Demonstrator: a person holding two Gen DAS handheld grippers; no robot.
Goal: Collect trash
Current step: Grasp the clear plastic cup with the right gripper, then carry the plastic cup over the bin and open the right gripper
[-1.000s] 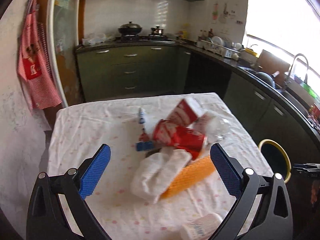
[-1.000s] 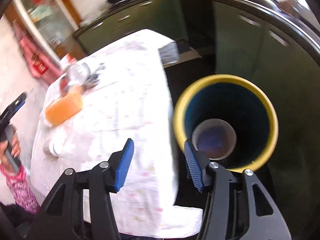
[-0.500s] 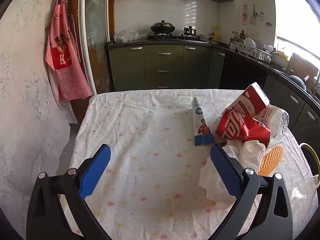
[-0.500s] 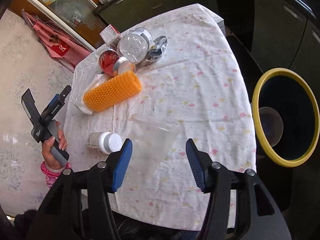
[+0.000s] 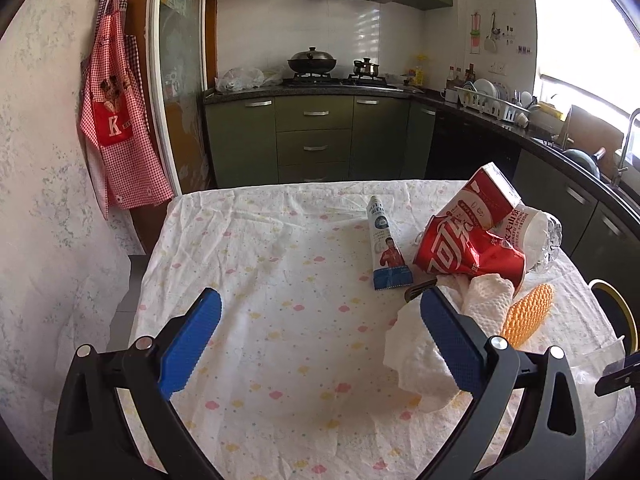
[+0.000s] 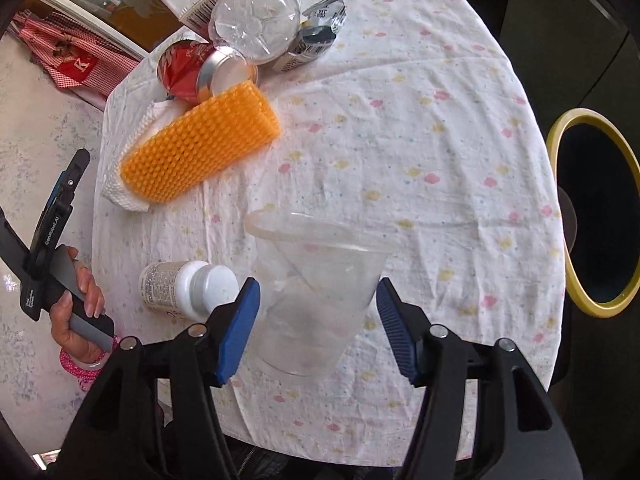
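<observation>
A clear plastic cup (image 6: 316, 292) lies on its side on the table between the blue pads of my right gripper (image 6: 318, 322), which is open around it without touching. A white pill bottle (image 6: 186, 290) lies just left of it. An orange brush (image 6: 200, 148) rests on a white paper towel (image 5: 436, 340). A red crushed can (image 5: 468, 252), a red-white carton (image 5: 484, 200), a clear bottle (image 6: 256, 24) and a toothpaste tube (image 5: 386, 252) lie in a pile. My left gripper (image 5: 320, 344) is open and empty over bare cloth, left of the towel.
A yellow-rimmed dark bin (image 6: 596, 208) stands on the floor right of the table, also at the right edge of the left wrist view (image 5: 618, 312). The tablecloth (image 5: 260, 280) covers the table. Green kitchen cabinets (image 5: 312, 140) stand behind, a red apron (image 5: 116, 120) hangs left.
My right gripper swung from above the bin back over the table and came down around the clear cup. My left gripper moved left, off the trash pile.
</observation>
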